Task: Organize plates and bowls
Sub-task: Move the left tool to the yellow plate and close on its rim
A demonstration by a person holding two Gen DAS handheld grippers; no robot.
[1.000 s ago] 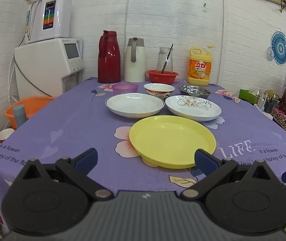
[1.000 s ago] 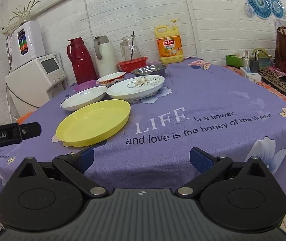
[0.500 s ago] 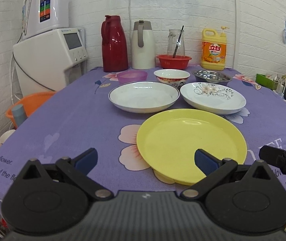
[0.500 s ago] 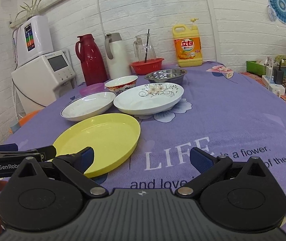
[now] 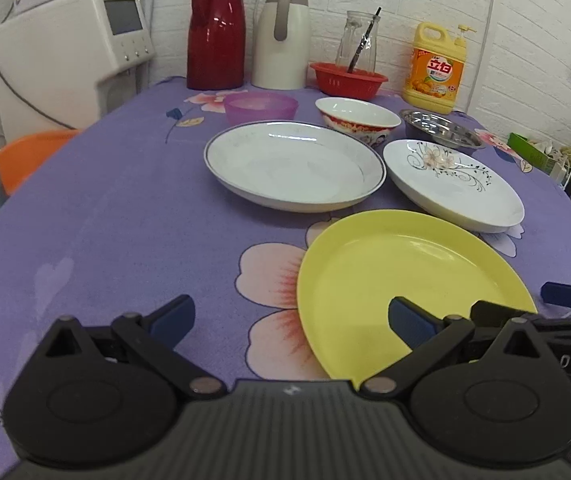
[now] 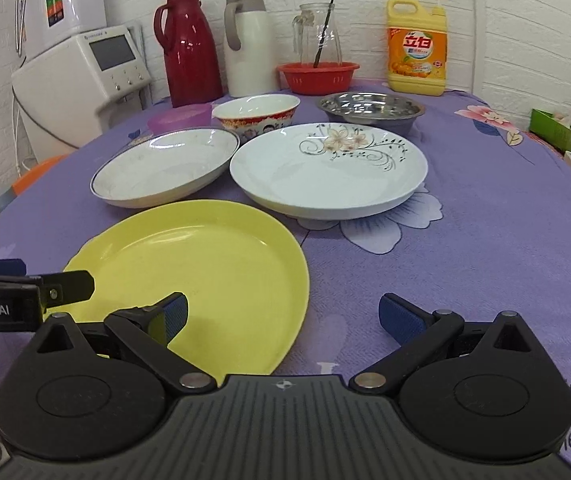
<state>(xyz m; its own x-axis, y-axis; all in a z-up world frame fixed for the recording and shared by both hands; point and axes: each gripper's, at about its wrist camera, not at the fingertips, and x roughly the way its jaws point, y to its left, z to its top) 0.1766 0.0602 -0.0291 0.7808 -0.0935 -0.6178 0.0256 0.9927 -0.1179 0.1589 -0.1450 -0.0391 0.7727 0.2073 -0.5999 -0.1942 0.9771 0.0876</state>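
Three plates lie as a loose cluster on the purple flowered tablecloth [image 6: 505, 216], and the yellow plate [image 6: 213, 268] is the landmark, nearest the table's front edge. Beyond it to the left sits the white plate with a dark rim line [image 6: 165, 168]; beyond it to the right sits the white plate with a flower pattern [image 6: 329, 172], close to the yellow one's far rim, though contact cannot be told. Behind those stand a purple bowl [image 5: 260, 107], a red-patterned bowl [image 6: 256, 115] and a steel bowl [image 6: 370, 110]. Farther back still, along the brick wall, are a red flask [image 6: 191, 50], a white flask [image 6: 247, 46], a glass jug [image 6: 319, 36] standing in or just behind a red basket [image 6: 317, 77], and a yellow soap bottle [image 6: 416, 46]. Both tools hover low over the yellow plate's near edge, one from each side: the left gripper [image 5: 291, 318] is spread wide, one finger over the plate and the other over bare cloth, and the right gripper [image 6: 283, 316] is likewise spread, holding nothing. That pairing suggests the yellow plate is the first target, probably as the flat base for a stack, since it is the nearest and shallowest piece. Nothing is stacked yet, so the sorting is barely begun.
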